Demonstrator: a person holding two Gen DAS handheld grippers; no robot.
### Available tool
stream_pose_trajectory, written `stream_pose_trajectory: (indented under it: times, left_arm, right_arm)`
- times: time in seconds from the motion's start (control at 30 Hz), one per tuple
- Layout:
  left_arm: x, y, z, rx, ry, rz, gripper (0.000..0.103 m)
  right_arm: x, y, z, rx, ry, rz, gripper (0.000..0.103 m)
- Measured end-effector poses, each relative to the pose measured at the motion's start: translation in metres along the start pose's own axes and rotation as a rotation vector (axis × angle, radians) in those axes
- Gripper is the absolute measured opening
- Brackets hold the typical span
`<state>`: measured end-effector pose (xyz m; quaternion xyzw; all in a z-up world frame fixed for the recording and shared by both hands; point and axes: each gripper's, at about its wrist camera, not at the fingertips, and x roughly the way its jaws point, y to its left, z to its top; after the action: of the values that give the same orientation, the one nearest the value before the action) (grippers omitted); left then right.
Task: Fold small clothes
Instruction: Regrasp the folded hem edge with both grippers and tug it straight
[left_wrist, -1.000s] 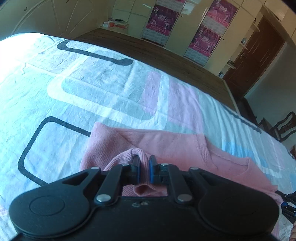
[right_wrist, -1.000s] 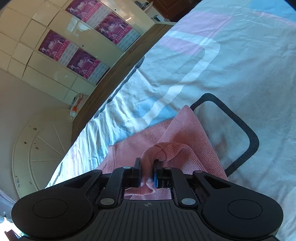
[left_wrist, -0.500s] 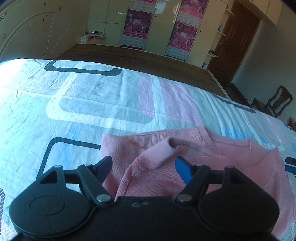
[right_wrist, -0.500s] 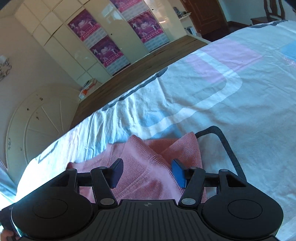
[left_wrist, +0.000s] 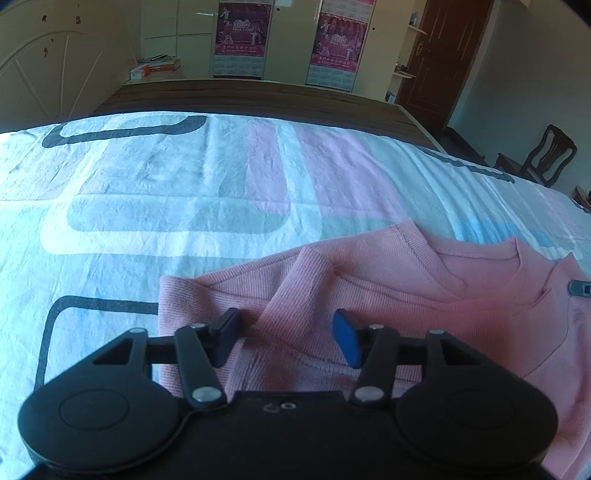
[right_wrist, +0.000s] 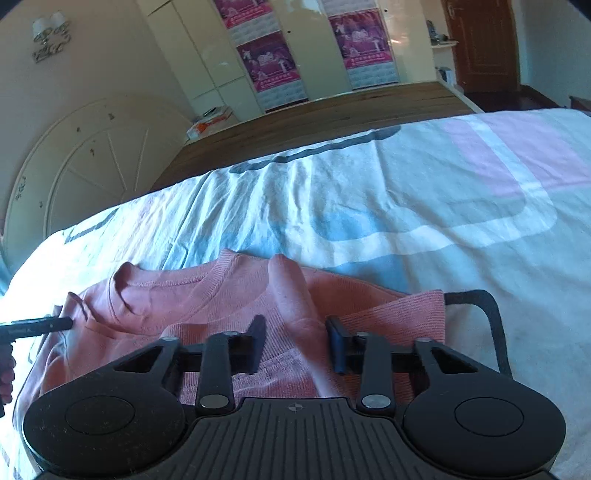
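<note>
A small pink knit sweater (left_wrist: 388, 295) lies flat on the bed, neckline to the right in the left wrist view. My left gripper (left_wrist: 286, 338) hovers just over its left side, where a sleeve is folded inward. Its jaws are closing, with only flat fabric below them and nothing pinched. In the right wrist view the sweater (right_wrist: 207, 295) shows its neckline at the left. My right gripper (right_wrist: 295, 343) straddles a raised ridge of folded sleeve (right_wrist: 291, 291). Those jaws are closing too, and the pads do not press the ridge.
The patterned bedsheet (left_wrist: 166, 206) spreads wide beyond the sweater. A wooden footboard (left_wrist: 258, 99) ends the bed, with cupboards and posters behind it. A chair (left_wrist: 546, 155) stands at the right. The other gripper's tip (right_wrist: 37, 326) and a hand (right_wrist: 5, 373) show at the left edge.
Both grippers were shut on bunched pink fabric, then let it go and opened wide. Now the jaws stand narrower. Both views have rolled level, and the sleeves lie on the sweater.
</note>
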<state>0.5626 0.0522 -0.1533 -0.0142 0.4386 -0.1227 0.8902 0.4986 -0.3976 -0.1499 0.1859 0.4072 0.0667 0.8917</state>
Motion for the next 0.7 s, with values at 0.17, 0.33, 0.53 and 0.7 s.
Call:
stream_pose_trajectory:
  times: [0.17,0.33,0.53,0.7]
  left_arm:
    - [-0.001,-0.001,0.001,0.036,0.005,-0.027,0.022]
    - [-0.019,0.002,0.001,-0.021,-0.102,-0.021,0.012]
    - [-0.031,0.023,0.000,-0.219,-0.228,0.069,0.009]
    - [-0.004,0.012,-0.009,-0.169,-0.162,0.143,0.009]
  right_arm:
    - [0.004,0.014,0.001,-0.106,0.019,0.007,0.012]
    - [-0.009,0.015,0.003,-0.071,-0.078,-0.033,0.009]
    - [-0.022,-0.005,0.002,0.096,-0.180,-0.099,0.009]
    - [0.003,-0.008,-0.002,0.125,-0.128,-0.175,0.009]
